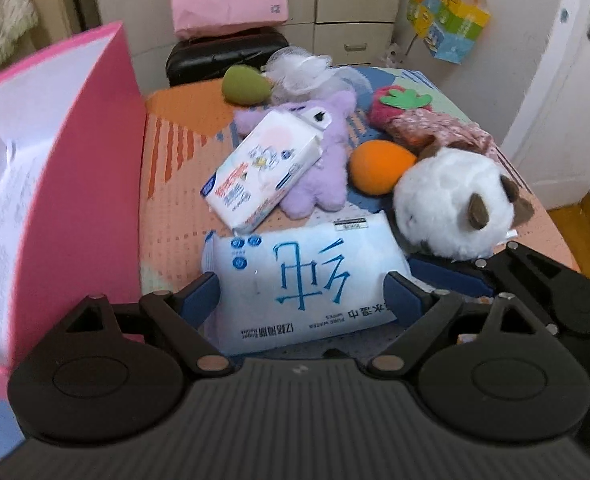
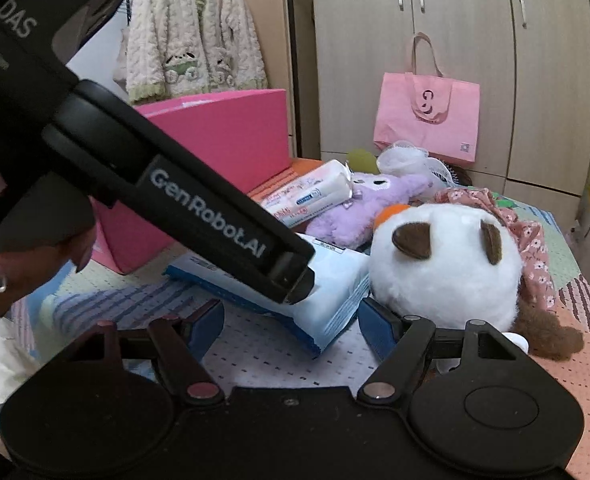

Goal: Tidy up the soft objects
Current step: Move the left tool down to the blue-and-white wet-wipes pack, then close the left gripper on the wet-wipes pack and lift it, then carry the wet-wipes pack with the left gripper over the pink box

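Your left gripper (image 1: 303, 296) straddled the blue-and-white wipes pack (image 1: 299, 276), its jaws wide to either side; whether the pads pressed it, I could not tell. Your right gripper (image 2: 291, 324) stood open around the pack's near end, its pads apart from the wrapper. The pack lay flat on the patterned bed cover (image 1: 175, 168). The pink box (image 1: 87, 160) rose just left of it. The white plush toy (image 1: 455, 204) crowded the pack's right edge, touching it. Behind lay the purple plush (image 1: 327, 160), with a smaller tissue pack (image 1: 263, 176) resting across it, then the orange sponge (image 1: 379, 164) beside them.
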Motion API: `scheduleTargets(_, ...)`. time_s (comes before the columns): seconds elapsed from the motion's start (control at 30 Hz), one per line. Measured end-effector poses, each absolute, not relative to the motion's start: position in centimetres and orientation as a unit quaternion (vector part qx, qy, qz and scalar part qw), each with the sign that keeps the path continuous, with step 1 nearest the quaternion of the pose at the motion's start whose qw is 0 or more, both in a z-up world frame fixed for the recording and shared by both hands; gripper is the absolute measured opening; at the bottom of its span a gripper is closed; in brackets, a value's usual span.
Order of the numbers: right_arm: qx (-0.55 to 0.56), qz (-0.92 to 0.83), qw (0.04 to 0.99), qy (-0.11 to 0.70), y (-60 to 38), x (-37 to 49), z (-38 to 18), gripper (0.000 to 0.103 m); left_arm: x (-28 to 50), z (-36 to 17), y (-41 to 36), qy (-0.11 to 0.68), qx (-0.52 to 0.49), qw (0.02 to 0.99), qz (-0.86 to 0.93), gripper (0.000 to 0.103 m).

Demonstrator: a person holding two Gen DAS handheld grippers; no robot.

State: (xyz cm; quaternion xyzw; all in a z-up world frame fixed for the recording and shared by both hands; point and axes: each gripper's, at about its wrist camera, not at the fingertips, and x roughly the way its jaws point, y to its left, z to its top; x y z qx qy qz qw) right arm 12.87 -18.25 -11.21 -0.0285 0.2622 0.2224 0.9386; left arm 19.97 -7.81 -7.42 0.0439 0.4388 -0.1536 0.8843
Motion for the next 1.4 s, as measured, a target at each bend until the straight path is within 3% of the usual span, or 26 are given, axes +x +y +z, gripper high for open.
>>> scheduleTargets(0.13, -0.027, 0.217, 0.942, 0.253, -18.1, 12.8, -11.5, 0.081, 20.3, -8.5, -6.4, 0.444, -0.002, 0.883, -0.152, 0.099)
scheduleTargets(0.3, -0.027, 0.208, 0.947, 0.242, -17.5, 12.7, -11.9, 0.085, 19.7, -8.9, -6.0, 0.427, -0.019, 0.891, -0.153, 0.098)
scheduleTargets(0.43, -0.020, 0.200, 0.952, 0.231, -17.2, 12.7, -12.1, 0.073, 19.1, -9.0, -6.0, 0.415, -0.020, 0.896, -0.158, 0.087)
scheduleTargets(0.5, -0.022, 0.197, 0.954, 0.224, -17.1, 12.6, -12.2, 0.065, 18.9, -8.9, -6.4, 0.412, -0.016, 0.897, -0.161, 0.086)
scheduleTargets(0.6, -0.017, 0.191, 0.957, 0.218, -16.9, 12.5, -12.3, 0.063, 18.4, -9.0, -7.0, 0.402, -0.001, 0.902, -0.155, 0.085)
scheduleTargets(1.0, 0.004, 0.187, 0.954, 0.233, -17.0, 11.5, -11.6, 0.061, 16.6, -8.2, -7.0, 0.405, 0.020, 0.900, -0.161, 0.083)
scheduleTargets(1.4, 0.000, 0.188, 0.950, 0.248, -16.1, 8.3, -9.1, 0.060, 11.9, -5.7, -4.7, 0.395, -0.019, 0.903, -0.171, 0.083)
